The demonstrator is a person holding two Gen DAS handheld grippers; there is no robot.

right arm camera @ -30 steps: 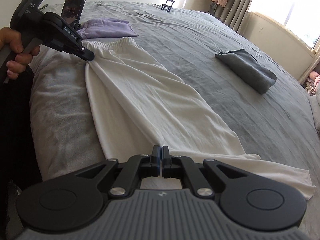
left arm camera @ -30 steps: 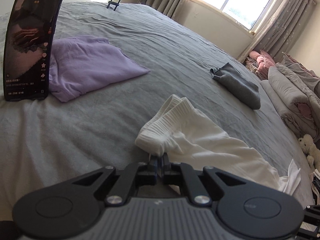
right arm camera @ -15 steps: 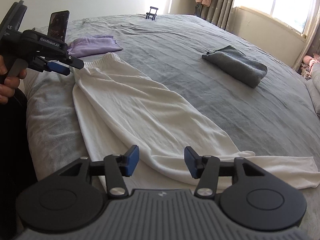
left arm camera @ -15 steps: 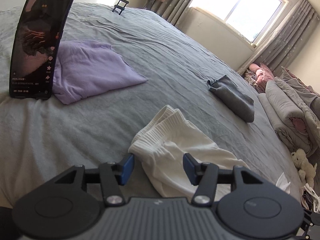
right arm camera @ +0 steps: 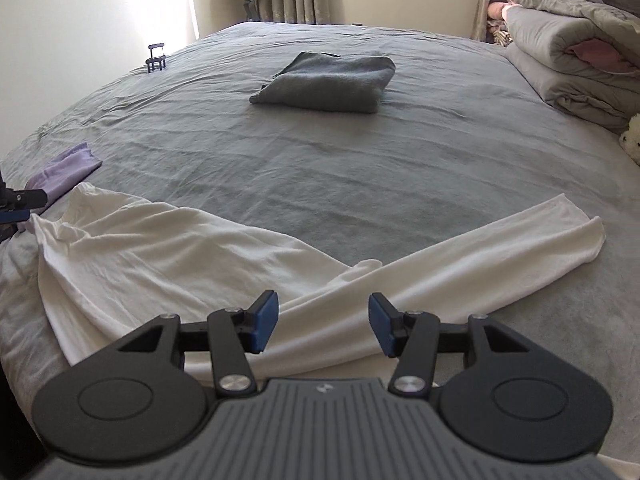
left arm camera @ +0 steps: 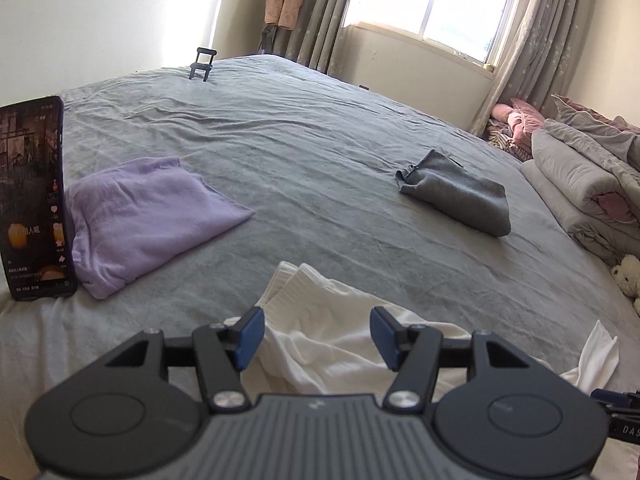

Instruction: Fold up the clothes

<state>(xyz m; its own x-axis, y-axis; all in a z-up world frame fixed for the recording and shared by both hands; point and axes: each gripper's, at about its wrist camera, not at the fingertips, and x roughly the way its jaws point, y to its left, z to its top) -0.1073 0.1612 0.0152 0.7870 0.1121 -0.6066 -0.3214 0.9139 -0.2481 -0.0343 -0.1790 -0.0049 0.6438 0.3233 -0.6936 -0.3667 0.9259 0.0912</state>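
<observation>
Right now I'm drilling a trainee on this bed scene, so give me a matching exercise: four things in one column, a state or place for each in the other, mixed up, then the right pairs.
Things:
1. white garment
2. grey garment
3. purple garment
4. phone

States or places:
A. standing upright at the bed's edge, screen lit
B. folded, lying beside the phone
C. spread out, not yet folded, one long part crossing over another
D. folded, alone in the middle of the bed

Pairs: 1-C, 2-D, 3-B, 4-A
</observation>
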